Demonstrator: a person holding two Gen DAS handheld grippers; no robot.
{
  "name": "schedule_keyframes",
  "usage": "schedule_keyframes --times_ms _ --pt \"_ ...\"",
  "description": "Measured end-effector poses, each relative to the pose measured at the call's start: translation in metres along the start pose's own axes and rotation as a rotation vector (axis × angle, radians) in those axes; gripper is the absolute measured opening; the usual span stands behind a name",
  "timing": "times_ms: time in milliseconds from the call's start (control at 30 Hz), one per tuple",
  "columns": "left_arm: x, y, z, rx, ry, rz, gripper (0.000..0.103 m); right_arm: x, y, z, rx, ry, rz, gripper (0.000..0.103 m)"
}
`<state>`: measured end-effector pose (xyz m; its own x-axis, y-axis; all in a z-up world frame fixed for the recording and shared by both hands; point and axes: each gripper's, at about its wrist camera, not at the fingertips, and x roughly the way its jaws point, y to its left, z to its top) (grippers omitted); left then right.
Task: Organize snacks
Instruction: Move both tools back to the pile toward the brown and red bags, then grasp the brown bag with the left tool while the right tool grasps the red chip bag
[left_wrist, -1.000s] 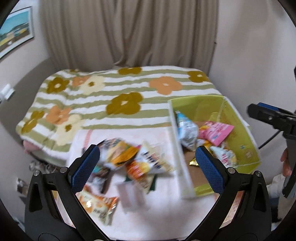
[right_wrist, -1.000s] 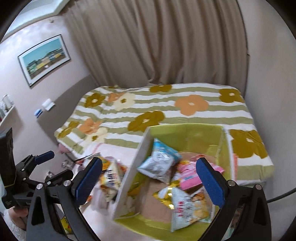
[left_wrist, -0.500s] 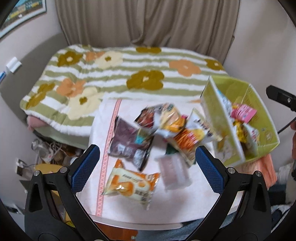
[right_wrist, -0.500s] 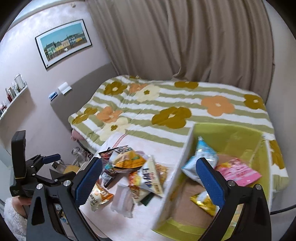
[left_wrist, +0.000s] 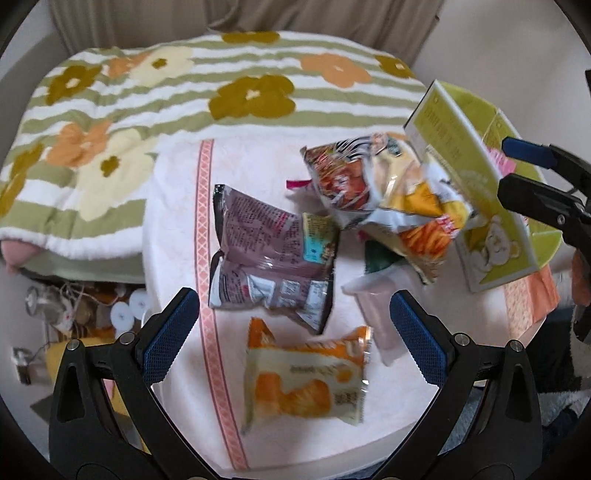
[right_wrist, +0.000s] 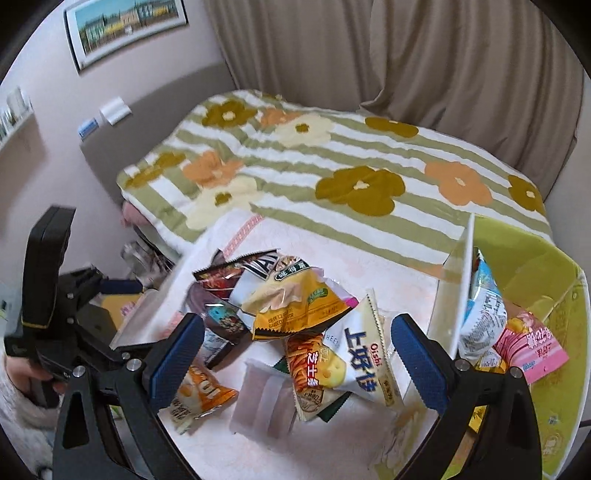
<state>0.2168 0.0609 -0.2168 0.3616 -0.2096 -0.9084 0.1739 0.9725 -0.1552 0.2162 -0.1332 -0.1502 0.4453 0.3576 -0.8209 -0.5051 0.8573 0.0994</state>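
Both grippers empty over loose snacks beside the box

Left gripper (left_wrist: 293, 330) and right gripper (right_wrist: 297, 352) hang with jaws apart. Snack bags (right_wrist: 295, 306) lie heaped on the towel (left_wrist: 251, 166) left of the green box (right_wrist: 535, 266); overlapping slippery bags could probably slide or come up two together.

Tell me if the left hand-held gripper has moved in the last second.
Yes. The left hand-held gripper has swung down and left: the curtain is nearly out of view and the snack pile has shifted toward the green box.
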Motion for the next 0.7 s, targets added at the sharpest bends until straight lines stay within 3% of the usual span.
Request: schedule_keyframes --times_ms 267,533,700 --pt "0.052 0.009 0.014 0.076 0.087 -0.040 0.102 0.037 0.011 0.003 -0.032 0.075 -0.056 0.101" --pt "0.085 0.016 0.024 0.059 0.127 0.001 0.102 0.071 0.023 0.007 -0.194 0.118 -0.092 0.101" --pt "0.090 0.023 0.027 0.019 0.116 -0.017 0.102 0.088 0.028 0.007 -0.314 0.135 -0.087 0.101"
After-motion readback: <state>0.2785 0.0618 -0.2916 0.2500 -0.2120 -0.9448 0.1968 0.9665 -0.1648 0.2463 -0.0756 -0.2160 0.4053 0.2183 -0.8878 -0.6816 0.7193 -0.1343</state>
